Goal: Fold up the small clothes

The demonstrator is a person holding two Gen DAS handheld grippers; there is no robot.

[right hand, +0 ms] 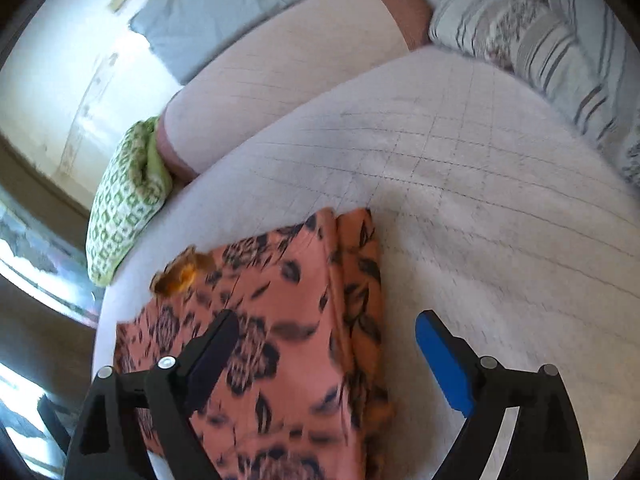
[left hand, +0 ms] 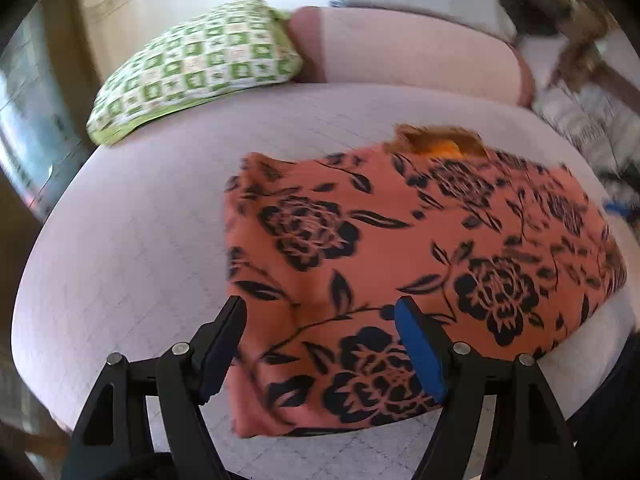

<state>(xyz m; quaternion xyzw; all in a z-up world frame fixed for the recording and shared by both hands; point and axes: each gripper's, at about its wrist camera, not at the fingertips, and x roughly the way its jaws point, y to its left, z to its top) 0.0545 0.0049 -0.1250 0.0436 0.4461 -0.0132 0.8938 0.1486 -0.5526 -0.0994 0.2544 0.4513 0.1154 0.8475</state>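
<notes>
Folded floral garment (left hand: 400, 264) lies on the bed (left hand: 140, 240). Left tool (left hand: 320, 312) and right tool (right hand: 326, 332): jaws apart, gripping nothing.

Both wrist cameras look down, close, sharing the garment (left hand: 400, 264).

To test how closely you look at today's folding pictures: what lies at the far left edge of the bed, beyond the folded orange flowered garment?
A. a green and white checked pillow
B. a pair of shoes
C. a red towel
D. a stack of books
A: a green and white checked pillow lies at the bed's far left, beyond the garment.
</notes>
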